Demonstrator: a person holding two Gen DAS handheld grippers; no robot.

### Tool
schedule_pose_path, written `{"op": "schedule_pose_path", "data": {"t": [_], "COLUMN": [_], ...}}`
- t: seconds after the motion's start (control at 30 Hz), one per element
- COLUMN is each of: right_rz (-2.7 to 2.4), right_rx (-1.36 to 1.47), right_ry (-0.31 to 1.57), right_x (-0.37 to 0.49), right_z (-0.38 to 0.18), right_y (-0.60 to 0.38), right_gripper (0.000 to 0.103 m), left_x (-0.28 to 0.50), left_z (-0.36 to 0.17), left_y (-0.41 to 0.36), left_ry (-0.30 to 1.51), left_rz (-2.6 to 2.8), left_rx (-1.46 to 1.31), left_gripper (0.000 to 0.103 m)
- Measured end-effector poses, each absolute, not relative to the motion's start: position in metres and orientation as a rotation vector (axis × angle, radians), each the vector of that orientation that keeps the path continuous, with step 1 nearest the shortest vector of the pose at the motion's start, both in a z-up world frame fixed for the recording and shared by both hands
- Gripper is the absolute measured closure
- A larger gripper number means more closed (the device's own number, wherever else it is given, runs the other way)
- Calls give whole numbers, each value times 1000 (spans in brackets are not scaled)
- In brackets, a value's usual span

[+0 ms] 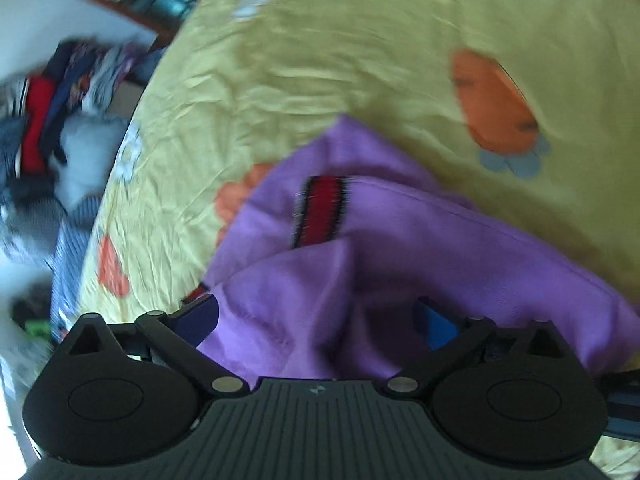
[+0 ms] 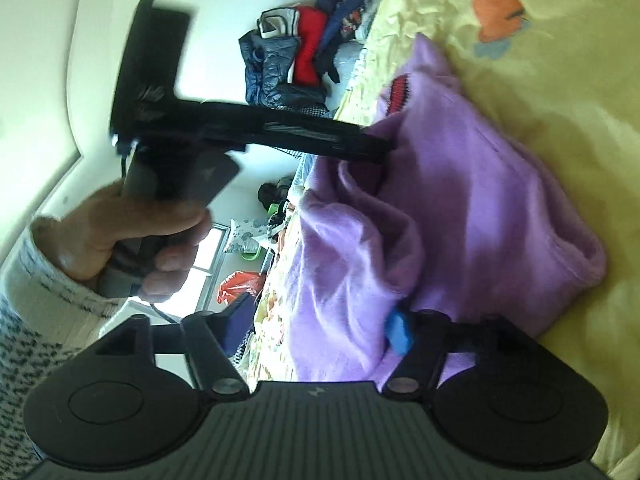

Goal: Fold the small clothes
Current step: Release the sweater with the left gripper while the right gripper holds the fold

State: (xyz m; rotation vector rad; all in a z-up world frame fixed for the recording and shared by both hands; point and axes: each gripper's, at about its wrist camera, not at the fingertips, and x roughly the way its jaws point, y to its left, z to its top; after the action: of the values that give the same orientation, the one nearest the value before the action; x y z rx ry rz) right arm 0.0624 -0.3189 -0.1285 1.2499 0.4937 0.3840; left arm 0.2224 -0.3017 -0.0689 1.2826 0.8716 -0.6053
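Fleece garment, soft purple with a red and black striped tag (image 1: 320, 212), lies bunched on a bed covered by a yellow sheet printed with orange and blue shapes (image 1: 320, 60). It sits toward the bed edge that faces a pile of dark, red and white clothes (image 2: 304, 48) beyond the bed.

Left claw (image 1: 320, 316): blue-padded fingers stand wide apart, with purple fabric heaped between them. No pad presses on the cloth in its own view, so nothing is gripped. From the right wrist view this claw's black body reaches across to the garment's upper fold, held by the person's left hand (image 2: 132, 236) in a pale knitted sleeve (image 2: 36, 300); its tips are hidden in the cloth there.

Right claw (image 2: 320, 328): fingers partly spread; the blue pad (image 2: 400, 330) on one finger lies against the purple fleece, the other finger stands clear of it off the bed edge. Nothing is clamped.

Left wrist view is blurred throughout.
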Motion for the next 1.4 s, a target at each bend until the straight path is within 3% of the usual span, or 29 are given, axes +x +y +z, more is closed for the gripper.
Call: {"op": "schedule_pose_path", "data": {"t": [0.13,0.17,0.23,0.3,0.4,0.5,0.6,0.67,1.0,1.17,1.4], "right_rz": [338,319,289,288,241,251,266,314,400,368,260], "right_rx": [1263,1234,1206,1216,1185,1171,1145,1169,1328,1328,1295], "right_ry": [475,477,490,507,509,509,539,551,344,313,365], "right_x": [53,51,49,47,38,42,57,66,44,21,-9], "right_z": [-128,-126,-124,-123,-122,-124,-125,-131,-123,-121,-136], "right_y": [-323,-323,-326,-329,-333,-332,-329,-329,-370,-385,-388], "right_gripper": [33,33,33,33,33,33,42,97,98,98,97], "left_x": [220,217,217,217,223,230,245,256,297,280,268], "left_z": [-79,-83,-94,-100,-96,-90,-76,-66,7,6,-36], "left_y": [-315,-316,-317,-318,-318,-316,-308,-299,-269,-302,-339], "left_ry": [883,863,857,857,871,898,944,974,1033,1021,1040], "left_rz": [-586,-561,-526,-512,-521,-540,-540,-536,-575,-629,-672], "left_rx": [1342,1394,1482,1531,1488,1393,1247,1141,534,522,540], "left_gripper": [5,11,26,69,85,88,88,89,91,94,96]}}
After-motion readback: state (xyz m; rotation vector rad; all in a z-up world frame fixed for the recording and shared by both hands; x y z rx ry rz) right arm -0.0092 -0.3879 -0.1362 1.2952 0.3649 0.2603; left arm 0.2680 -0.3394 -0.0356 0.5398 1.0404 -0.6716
